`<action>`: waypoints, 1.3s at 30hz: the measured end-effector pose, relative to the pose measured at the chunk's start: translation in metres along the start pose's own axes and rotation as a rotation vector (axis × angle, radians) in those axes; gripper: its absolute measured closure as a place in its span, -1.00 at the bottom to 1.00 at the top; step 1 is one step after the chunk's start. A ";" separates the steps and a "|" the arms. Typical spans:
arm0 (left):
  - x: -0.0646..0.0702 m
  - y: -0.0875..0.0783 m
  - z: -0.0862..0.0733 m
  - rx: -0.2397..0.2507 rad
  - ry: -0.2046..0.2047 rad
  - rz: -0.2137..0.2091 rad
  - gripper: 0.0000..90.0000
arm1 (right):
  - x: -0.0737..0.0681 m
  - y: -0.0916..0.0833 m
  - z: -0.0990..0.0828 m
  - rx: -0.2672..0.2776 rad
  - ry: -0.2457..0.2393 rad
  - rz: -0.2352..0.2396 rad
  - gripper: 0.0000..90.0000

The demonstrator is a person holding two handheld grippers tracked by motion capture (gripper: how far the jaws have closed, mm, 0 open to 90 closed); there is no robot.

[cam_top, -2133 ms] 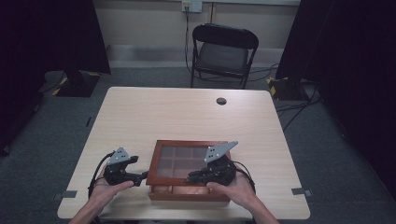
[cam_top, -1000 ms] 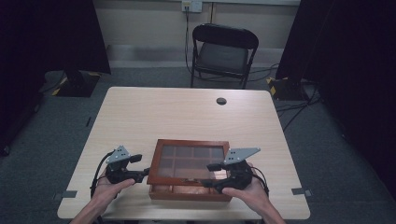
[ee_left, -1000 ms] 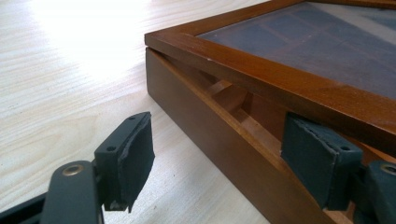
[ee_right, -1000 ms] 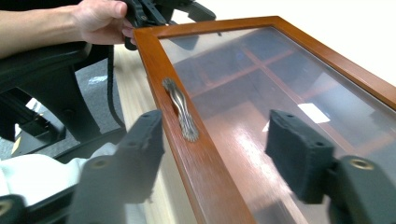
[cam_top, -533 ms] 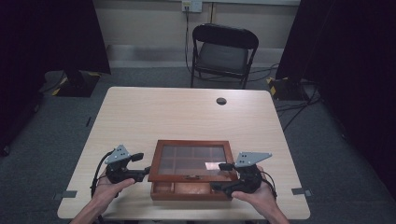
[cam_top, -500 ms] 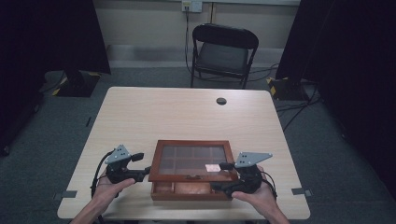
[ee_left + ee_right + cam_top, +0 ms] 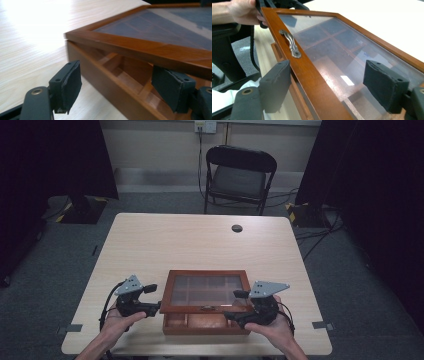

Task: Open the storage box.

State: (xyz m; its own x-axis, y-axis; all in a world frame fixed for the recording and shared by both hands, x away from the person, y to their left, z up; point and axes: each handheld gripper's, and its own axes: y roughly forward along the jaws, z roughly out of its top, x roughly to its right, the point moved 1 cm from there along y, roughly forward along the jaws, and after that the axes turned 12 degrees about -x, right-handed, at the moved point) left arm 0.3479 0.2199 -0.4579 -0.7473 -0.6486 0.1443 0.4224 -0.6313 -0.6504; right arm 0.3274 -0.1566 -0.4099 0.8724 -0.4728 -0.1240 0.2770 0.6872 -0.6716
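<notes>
Lifting the glass lid (image 7: 207, 290) of a wooden box (image 7: 205, 322), the right hand-held gripper (image 7: 239, 305) straddles its front rail, jaws just opening, unclamped; the left hand-held gripper (image 7: 152, 300) gapes at the corner, best bracing the base.

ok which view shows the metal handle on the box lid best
The right gripper view: the ornate metal handle sits close and sharp on the lid's front rail. In the high view it is a tiny pale mark. The left gripper view gives just the lid's corner.
</notes>
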 end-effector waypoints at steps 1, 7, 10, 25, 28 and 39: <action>0.003 0.002 0.001 -0.007 0.025 0.010 -0.48 | 0.000 0.000 0.000 0.000 0.000 0.000 -0.50; 0.005 -0.001 0.005 0.005 0.038 0.024 -0.51 | 0.000 0.001 -0.002 0.005 0.008 0.018 -0.50; 0.005 -0.001 0.007 0.019 0.034 0.019 -0.52 | 0.002 -0.002 -0.004 0.014 0.018 0.016 -0.52; 0.007 -0.003 0.024 0.061 0.021 0.002 -0.54 | 0.011 -0.016 0.002 0.037 0.013 -0.025 -0.57; 0.005 -0.004 0.028 0.066 0.016 -0.001 -0.54 | 0.014 -0.018 0.004 0.056 0.014 -0.035 -0.57; 0.003 -0.003 0.037 0.074 0.001 -0.046 -0.43 | 0.029 -0.019 0.008 0.062 0.036 -0.069 -0.57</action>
State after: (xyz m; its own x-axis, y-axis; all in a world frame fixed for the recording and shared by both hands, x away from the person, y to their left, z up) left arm 0.3634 0.2039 -0.4280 -0.7673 -0.6177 0.1722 0.4241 -0.6903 -0.5862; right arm 0.3512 -0.1788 -0.3950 0.8356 -0.5391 -0.1058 0.3615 0.6844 -0.6331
